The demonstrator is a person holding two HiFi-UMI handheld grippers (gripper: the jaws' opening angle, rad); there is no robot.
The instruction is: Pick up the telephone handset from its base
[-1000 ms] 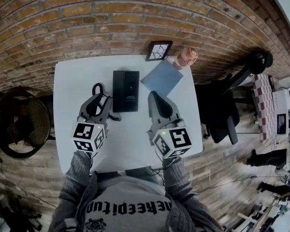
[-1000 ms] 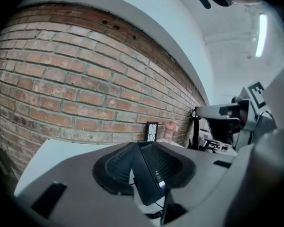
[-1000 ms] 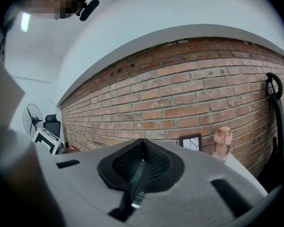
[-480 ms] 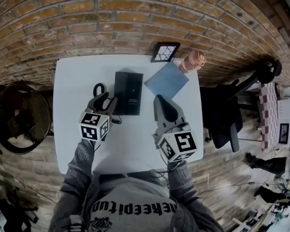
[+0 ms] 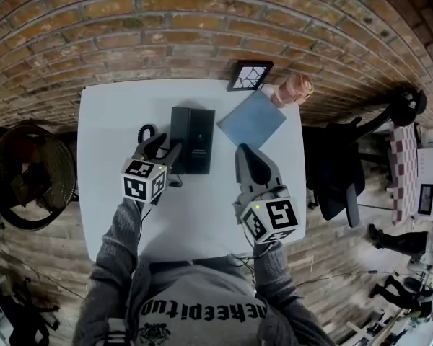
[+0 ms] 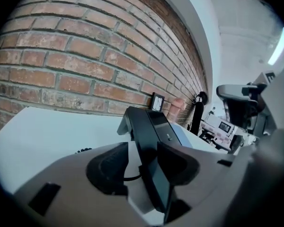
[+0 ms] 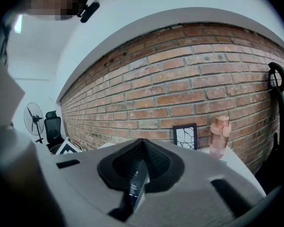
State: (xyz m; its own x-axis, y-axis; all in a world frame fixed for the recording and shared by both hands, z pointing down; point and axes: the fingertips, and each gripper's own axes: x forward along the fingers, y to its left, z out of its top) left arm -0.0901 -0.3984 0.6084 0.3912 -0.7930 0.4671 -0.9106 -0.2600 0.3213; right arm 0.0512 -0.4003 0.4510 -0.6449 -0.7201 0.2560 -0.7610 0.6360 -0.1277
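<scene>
Lowered, left tongs (image 5: 166, 145) are opening astride the slim black handset (image 6: 146, 126); right tongs (image 5: 249, 154) closed, empty.

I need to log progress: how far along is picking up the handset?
Done: the left gripper is in place, jaws either side of the handset. In hand: those jaws are opening, pads not pressing on it. Left: close and lift; the handset lies on its base. The right gripper is shut, clear of the base.

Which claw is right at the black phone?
The left gripper: its jaws are opening with the telephone between them. The right gripper, shut, hangs beside it.
</scene>
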